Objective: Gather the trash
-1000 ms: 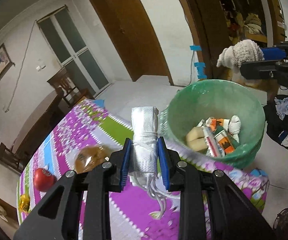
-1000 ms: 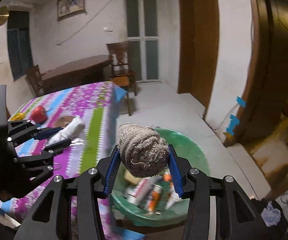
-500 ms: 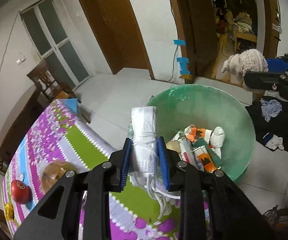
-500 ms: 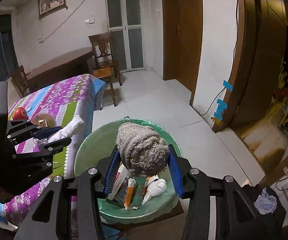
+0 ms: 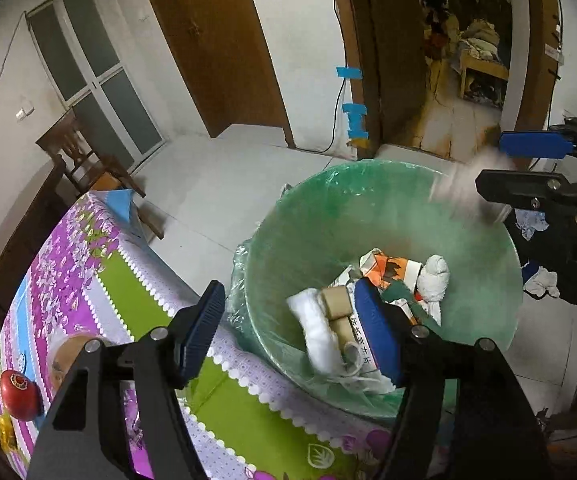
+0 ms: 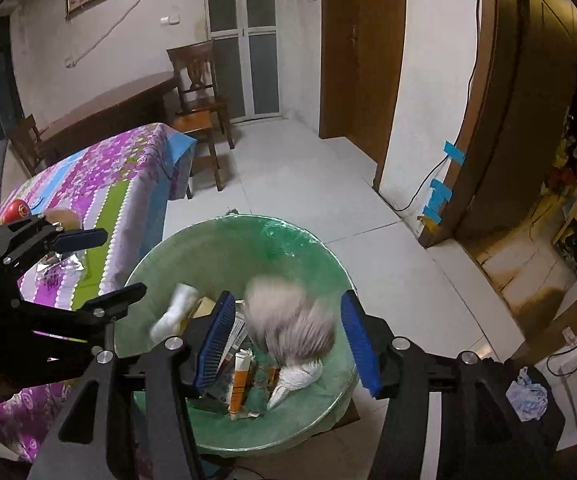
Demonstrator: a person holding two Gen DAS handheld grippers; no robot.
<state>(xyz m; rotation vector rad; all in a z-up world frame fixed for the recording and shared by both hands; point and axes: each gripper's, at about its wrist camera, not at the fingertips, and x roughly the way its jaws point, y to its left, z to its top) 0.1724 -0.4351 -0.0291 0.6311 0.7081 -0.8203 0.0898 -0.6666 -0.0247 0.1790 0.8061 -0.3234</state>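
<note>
the left gripper (image 5: 292, 332) stands spread, its jaws having just been opening, and nothing is pinched between them. the white rolled cloth (image 5: 320, 336) it let go is dropping into the green-lined bin (image 5: 368, 208), blurred, just beside a cardboard tube (image 5: 334, 306) and already among the trash. the right gripper (image 6: 288, 336) is likewise spread, jaws just widened, and the grey knitted ball (image 6: 292, 320) is between them but smeared with motion, so it looks to be falling free rather than held; in the left wrist view it shows only as a pale streak by the far rim.

both grippers are tilted down over the bin's mouth, which seems the point: release from above so each piece lands inside and not on the floor. the bin sits just beside the edge of the worktop (image 5: 88, 264), near enough for short trips.

hard to tell: whether either piece has settled yet. the packets (image 6: 240, 376) at the bottom are partly covered by the right gripper's jaws. a red apple (image 5: 20, 388) and a round brownish thing (image 5: 70, 354) on the worktop are partly cut off behind the left gripper's frame; what the second is i cannot tell.
</note>
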